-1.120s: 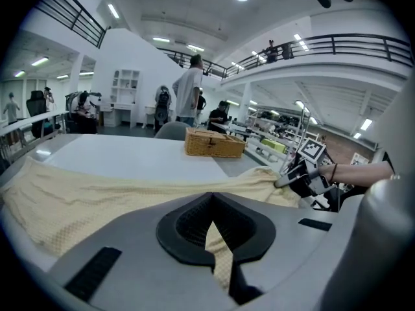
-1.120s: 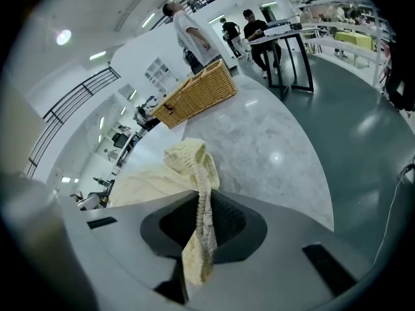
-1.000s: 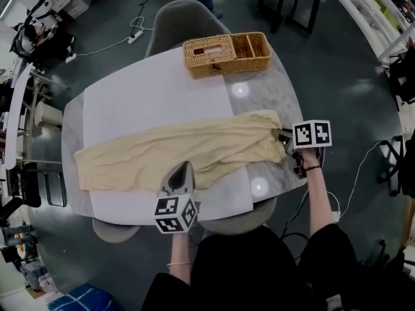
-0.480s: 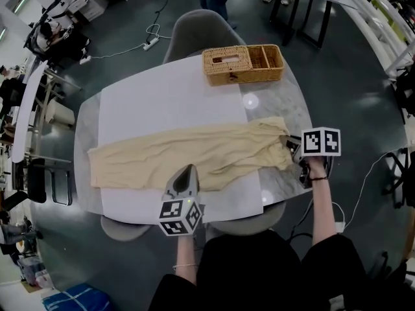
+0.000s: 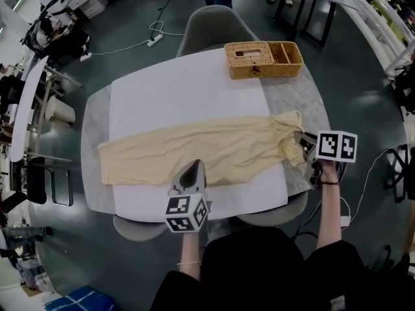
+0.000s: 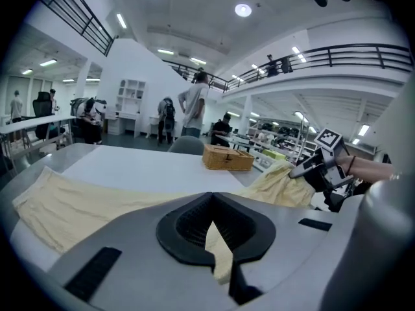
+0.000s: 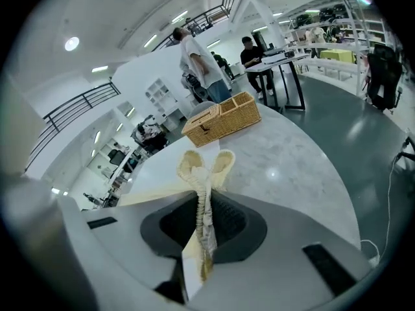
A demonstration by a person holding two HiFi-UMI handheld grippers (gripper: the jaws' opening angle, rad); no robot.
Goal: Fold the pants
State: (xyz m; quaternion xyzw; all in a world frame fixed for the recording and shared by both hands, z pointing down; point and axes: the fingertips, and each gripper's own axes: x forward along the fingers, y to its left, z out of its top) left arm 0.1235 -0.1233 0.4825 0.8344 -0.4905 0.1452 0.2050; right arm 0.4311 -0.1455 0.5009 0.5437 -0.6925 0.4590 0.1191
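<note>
Pants: the pale yellow pants lie stretched out long across the table, left to right. Most of the length rests on the white sheet.
Waist end: over on the right it runs off the sheet onto bare marble, bunched up and lifted a touch.
Right gripper: the right gripper has that bunched end. In its own view the jaws are drawn nearly together with the cloth pinched between them. The fabric is gathered into a narrow ridge, and two loops fan out past the tips.
Left gripper: the left gripper sits at the near long edge, about mid-length. Its jaws are almost closed, with a sliver of yellow cloth in the gap. It looks like a pinch on the edge, though how firmly it bites is hard to judge from here.
Leg end: flat on the left, just over the sheet's edge, with neither gripper near it.
Basket: a wicker basket stands at the far right corner, well apart from the pants.
Chair: a grey chair is tucked in at the far side.
</note>
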